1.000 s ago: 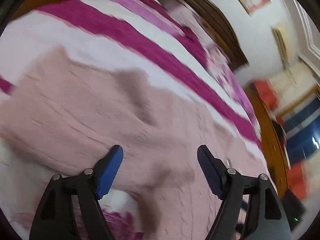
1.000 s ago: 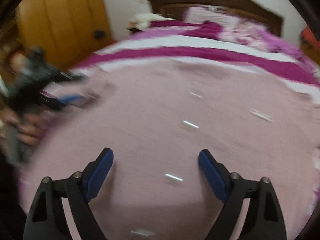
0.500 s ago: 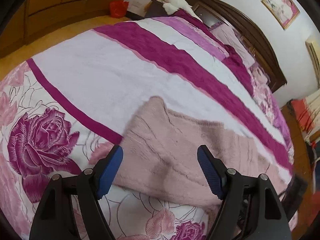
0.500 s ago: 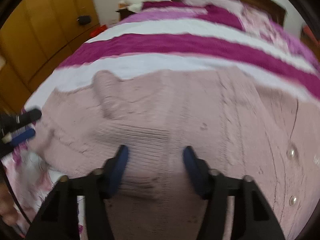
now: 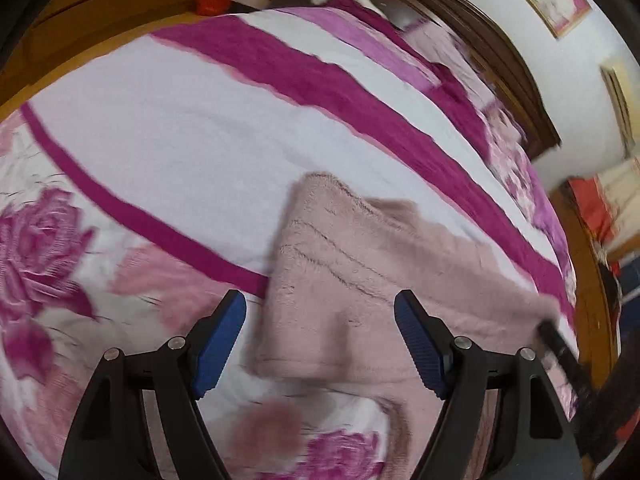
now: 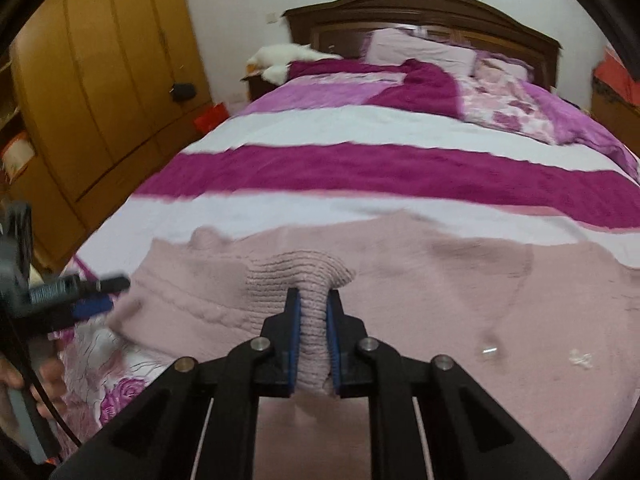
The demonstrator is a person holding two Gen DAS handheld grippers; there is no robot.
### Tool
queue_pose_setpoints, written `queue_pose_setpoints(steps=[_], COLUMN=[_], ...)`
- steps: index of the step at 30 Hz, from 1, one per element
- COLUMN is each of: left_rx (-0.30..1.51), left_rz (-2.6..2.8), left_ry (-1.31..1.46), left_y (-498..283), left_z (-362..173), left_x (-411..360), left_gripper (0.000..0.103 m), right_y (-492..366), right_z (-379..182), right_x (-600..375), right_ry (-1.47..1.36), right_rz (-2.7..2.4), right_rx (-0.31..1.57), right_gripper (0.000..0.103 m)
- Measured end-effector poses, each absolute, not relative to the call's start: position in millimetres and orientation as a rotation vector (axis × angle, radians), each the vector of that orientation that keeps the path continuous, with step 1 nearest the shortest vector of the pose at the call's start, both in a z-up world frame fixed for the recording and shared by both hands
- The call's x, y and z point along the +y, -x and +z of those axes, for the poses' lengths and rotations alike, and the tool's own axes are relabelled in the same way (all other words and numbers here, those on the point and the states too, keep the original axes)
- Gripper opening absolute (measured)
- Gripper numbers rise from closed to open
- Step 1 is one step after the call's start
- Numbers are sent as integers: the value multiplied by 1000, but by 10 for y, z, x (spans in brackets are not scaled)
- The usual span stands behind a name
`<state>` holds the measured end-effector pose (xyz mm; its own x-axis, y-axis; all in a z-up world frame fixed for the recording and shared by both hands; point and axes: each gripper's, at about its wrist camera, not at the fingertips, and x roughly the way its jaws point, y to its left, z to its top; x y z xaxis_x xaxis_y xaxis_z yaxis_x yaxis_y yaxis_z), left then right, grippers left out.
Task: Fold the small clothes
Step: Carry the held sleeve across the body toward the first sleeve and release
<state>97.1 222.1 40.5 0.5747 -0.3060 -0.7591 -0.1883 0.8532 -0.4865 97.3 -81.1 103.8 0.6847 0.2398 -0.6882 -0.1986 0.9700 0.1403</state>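
Note:
A pale pink knitted cardigan (image 6: 440, 300) lies spread on the bed; it also shows in the left wrist view (image 5: 360, 280). My right gripper (image 6: 313, 300) is shut on a ribbed fold of the cardigan, its cuff or hem (image 6: 296, 276), which bulges up between the blue pads. My left gripper (image 5: 320, 332) is open and empty, just above the cardigan's left edge. It also shows at the left of the right wrist view (image 6: 80, 292). Small buttons (image 6: 490, 348) sit on the cardigan's right part.
The bed cover (image 5: 180, 128) has white and magenta stripes and rose prints. A dark wooden headboard (image 6: 420, 12), pillows (image 6: 416, 50) and a white plush toy (image 6: 288, 58) are at the far end. Wooden wardrobes (image 6: 100, 80) stand at left.
My right gripper has closed on the ribbed fold of the cardigan and lifted it slightly. My left gripper stayed open and shifted over the cardigan's left edge.

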Motion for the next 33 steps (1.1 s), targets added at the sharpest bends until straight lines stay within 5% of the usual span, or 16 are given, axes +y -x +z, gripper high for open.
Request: queue_pose_setpoints(steps=[2, 6, 17, 33], left_rx=[956, 906, 900, 958], left_rz=[-115, -216, -406, -317], left_ry=[542, 553, 483, 526], left_y=[-985, -1022, -1180, -1300], left_z=[443, 533, 571, 244], left_x=[2051, 1727, 973, 1289], left_gripper=[55, 39, 31, 14], right_y=[-972, -924, -777, -796], right_z=[1097, 1140, 1149, 762], right_x=[-1035, -1513, -2719, -3536], right_ry=[-70, -57, -108, -243], right_rz=[236, 203, 120, 46], right_rx=[777, 781, 767, 846], right_gripper=[12, 12, 12, 12])
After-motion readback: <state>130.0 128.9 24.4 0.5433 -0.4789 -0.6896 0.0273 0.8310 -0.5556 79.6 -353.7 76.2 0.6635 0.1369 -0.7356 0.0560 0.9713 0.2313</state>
